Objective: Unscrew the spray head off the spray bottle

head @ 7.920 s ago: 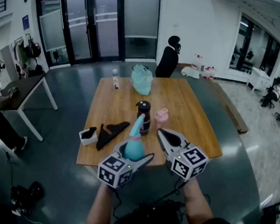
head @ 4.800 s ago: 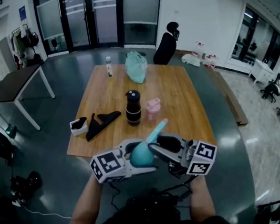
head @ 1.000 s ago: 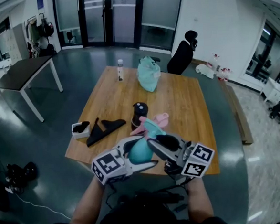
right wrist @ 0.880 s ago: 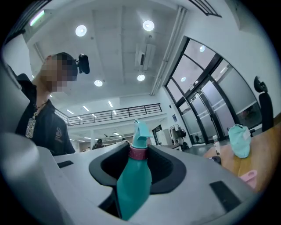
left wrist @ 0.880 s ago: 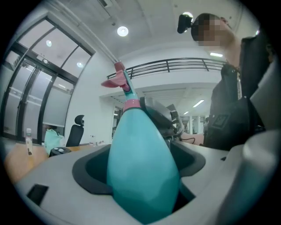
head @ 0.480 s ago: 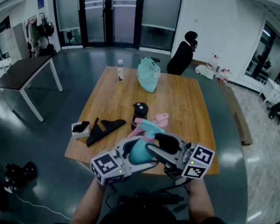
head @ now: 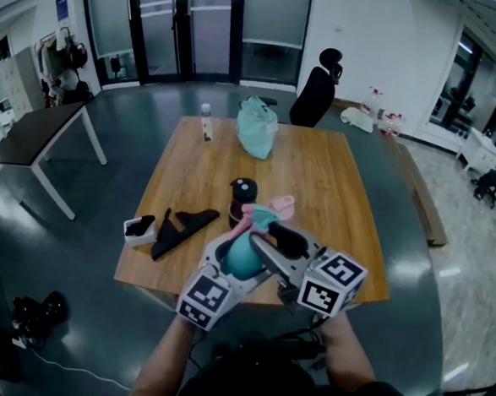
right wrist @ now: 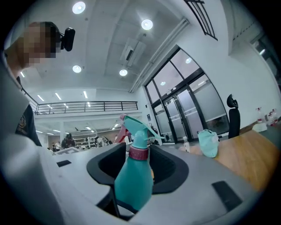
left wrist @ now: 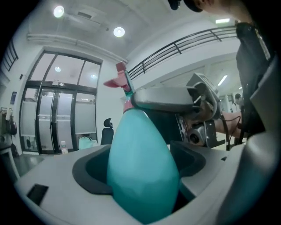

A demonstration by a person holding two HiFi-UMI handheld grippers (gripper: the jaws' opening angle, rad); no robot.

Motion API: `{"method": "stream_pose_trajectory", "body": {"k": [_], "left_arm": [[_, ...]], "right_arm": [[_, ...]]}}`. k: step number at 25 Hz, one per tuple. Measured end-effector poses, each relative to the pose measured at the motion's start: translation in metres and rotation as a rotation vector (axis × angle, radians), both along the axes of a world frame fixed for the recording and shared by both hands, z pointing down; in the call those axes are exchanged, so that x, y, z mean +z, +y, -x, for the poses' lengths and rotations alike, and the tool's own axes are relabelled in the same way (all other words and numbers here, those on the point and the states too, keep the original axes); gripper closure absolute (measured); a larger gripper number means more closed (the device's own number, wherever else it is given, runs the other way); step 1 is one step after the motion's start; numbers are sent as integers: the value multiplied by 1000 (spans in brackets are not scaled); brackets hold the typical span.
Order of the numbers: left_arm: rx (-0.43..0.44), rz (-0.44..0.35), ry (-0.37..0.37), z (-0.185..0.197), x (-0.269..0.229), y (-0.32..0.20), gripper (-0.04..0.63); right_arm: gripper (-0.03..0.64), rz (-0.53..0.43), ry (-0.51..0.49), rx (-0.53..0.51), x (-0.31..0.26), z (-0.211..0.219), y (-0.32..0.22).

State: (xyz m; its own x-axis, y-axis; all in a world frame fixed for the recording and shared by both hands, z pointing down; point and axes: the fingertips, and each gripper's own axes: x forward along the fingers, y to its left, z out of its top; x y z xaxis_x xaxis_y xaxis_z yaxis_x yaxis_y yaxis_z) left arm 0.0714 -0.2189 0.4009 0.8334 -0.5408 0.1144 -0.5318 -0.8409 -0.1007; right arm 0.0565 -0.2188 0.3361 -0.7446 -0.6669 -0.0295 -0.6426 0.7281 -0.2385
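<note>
At lower centre the left gripper [head: 238, 258] clamps the teal spray bottle [head: 246, 262], while the right gripper [head: 265, 235], its wide jaws just closing slightly, straddles the pink collar [right wrist: 138, 152].

A glossy dark grey-green floor [head: 72, 222] is seen under a rectangular light wooden table [head: 331, 179], and a smaller dark-topped table with white legs [head: 32, 136] is placed well apart at the left. Behind, tall glass doors in black frames [head: 189, 28] are set beside a plain white wall [head: 363, 24]. A black office chair [head: 313, 95] is seen near them, and round white ceiling lamps [right wrist: 147, 24] are lit.
</note>
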Motion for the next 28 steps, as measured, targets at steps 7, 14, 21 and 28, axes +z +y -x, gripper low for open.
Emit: {"method": "stream_pose_trajectory", "body": {"k": [7,14,21,28], "left_arm": [[51,16,-13,-4,3,7,176],[224,67,67,-4,-7,27,178],[387,86,145,-7,-20,48,176],[380,85,163,-6,-23,49,178]], "right_arm": [[474,5,-19,-33,1,-1,3],[476,-25,-50,-177,-9,4,17],[476,-70,-79,-354,-20,5,36],[471,-116,-42,-343,-24,2,36]]}}
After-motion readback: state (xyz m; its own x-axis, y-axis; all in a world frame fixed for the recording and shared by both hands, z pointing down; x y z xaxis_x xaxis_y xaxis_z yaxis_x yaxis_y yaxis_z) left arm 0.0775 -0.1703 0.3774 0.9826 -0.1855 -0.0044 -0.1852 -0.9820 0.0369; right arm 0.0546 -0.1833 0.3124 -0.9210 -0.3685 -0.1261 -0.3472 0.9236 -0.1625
